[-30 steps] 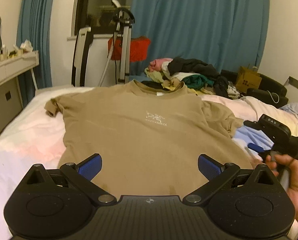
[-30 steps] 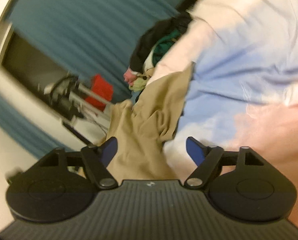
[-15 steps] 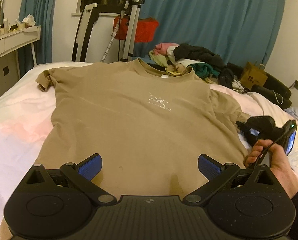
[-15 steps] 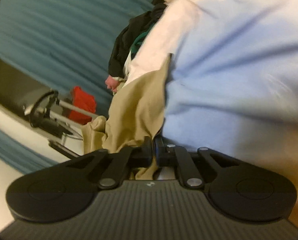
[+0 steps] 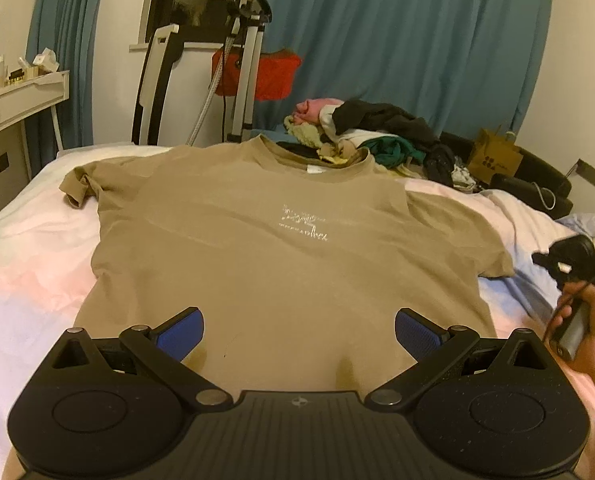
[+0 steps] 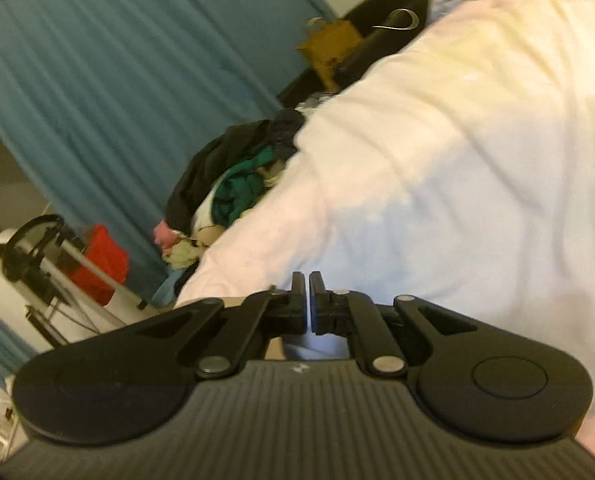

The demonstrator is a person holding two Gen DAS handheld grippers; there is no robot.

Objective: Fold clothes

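Lying flat on the bed [image 5: 25, 240], your tan t-shirt [image 5: 257, 248] is soft and limp. Left gripper [image 5: 299, 334] spread wide, empty, at its hem; right gripper [image 6: 308, 306] pinched closed, seemingly empty. Grab the three o'clock sleeve.

Left gripper [image 5: 299, 330]: jaws spread wide above the hem of a tan T-shirt [image 5: 281, 248] laid flat on the bed [image 5: 25, 248]. Clothes pile [image 5: 369, 136] lies beyond the collar.
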